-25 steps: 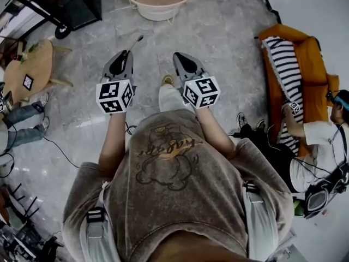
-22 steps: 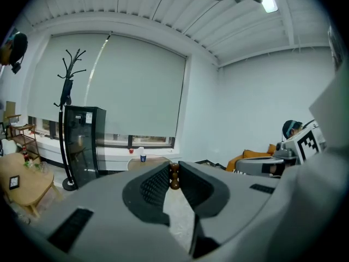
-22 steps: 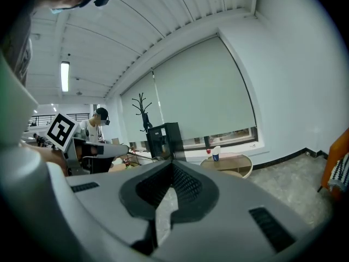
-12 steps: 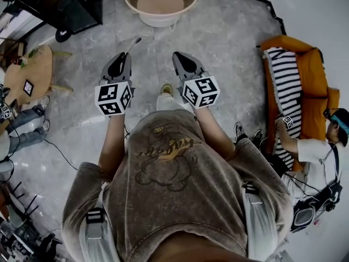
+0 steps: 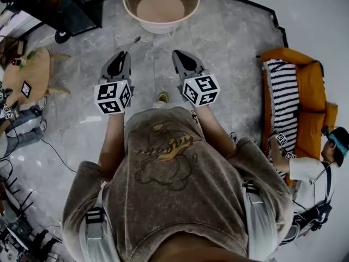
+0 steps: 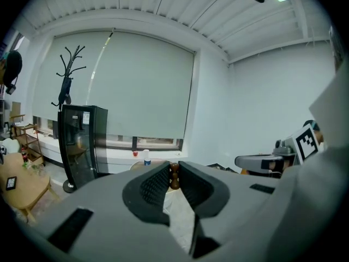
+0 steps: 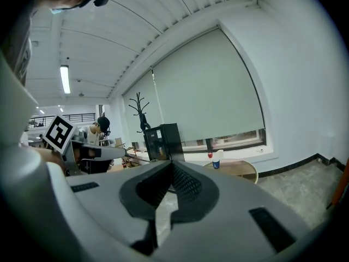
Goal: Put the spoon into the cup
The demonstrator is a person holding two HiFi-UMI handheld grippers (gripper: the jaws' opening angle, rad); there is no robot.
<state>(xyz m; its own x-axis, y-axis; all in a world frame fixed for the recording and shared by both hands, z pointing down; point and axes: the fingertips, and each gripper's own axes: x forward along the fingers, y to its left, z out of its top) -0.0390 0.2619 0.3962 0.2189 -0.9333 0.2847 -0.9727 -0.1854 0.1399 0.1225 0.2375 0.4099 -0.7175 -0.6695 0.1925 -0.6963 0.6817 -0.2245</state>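
- At the far left, a low wooden counter [image 5: 27,72] stands beside a seated person's legs [image 5: 19,127]. A black cabinet [image 5: 60,7] fills the far left corner behind it.
- The grey floor [image 5: 229,37] is open between that counter and the sofa, with 1 dark curved strip along its far right edge.
- The left tongs [image 5: 124,56] are held out over the floor in front of the wearer. Their jaws stand narrow, pressed on the brown wooden handle of the spoon [image 6: 174,176].
- The spoon [image 5: 133,43] pokes forward past the tips, over bare floor and short of the round counter's near rim.
- The round counter [image 5: 161,7] sits straight ahead in the middle, with open floor between its near rim and both tongs.
- At its far rim stands a white container [image 6: 146,157] with a blue band, and a small red thing [image 6: 135,153] is just beside it. I cannot tell whether that container is the cup.
- The right tongs [image 5: 179,56] are level with the left pair and apart from it. In the right gripper view their tips [image 7: 172,167] meet, with nothing between the jaws.
- On the right, an orange sofa [image 5: 308,86] with a striped cloth lines that side of the floor. Another person [image 5: 311,168] is beside its near end.
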